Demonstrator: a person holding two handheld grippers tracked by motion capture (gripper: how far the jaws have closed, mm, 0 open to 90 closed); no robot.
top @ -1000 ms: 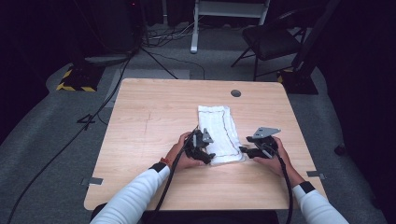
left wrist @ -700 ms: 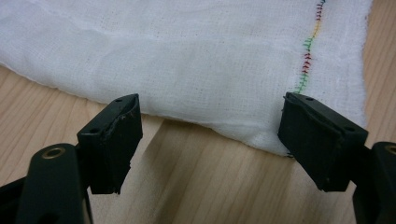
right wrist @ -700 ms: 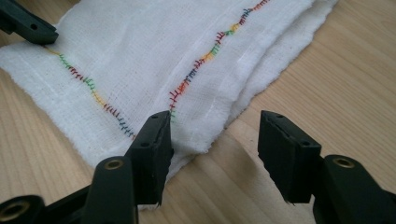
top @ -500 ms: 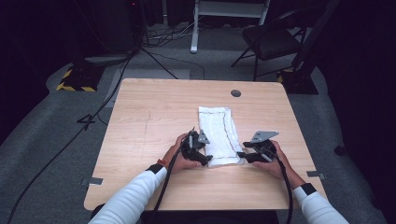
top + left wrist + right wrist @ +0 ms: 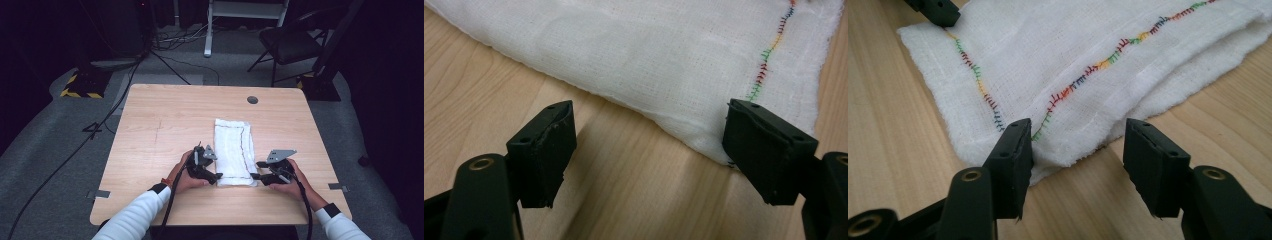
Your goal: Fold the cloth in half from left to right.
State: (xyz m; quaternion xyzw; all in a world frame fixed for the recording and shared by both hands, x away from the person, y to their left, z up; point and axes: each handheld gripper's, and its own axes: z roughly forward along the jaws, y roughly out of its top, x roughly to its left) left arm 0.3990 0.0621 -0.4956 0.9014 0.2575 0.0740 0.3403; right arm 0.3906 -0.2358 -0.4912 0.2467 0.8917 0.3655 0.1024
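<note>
Currently I am logging one folded white cloth (image 5: 233,151) with multicoloured stitching, lying lengthwise away from me on the table (image 5: 155,125); left gripper (image 5: 644,150) and right gripper (image 5: 1075,160) are both gaping, flanking its near corners.

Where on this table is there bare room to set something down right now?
The table is bare left of the white cloth out to its left edge, along the far edge around the round hole, and right of the cloth. The near middle is crowded: left hand-held gripper and right hand-held gripper flank the cloth's near corners.
</note>
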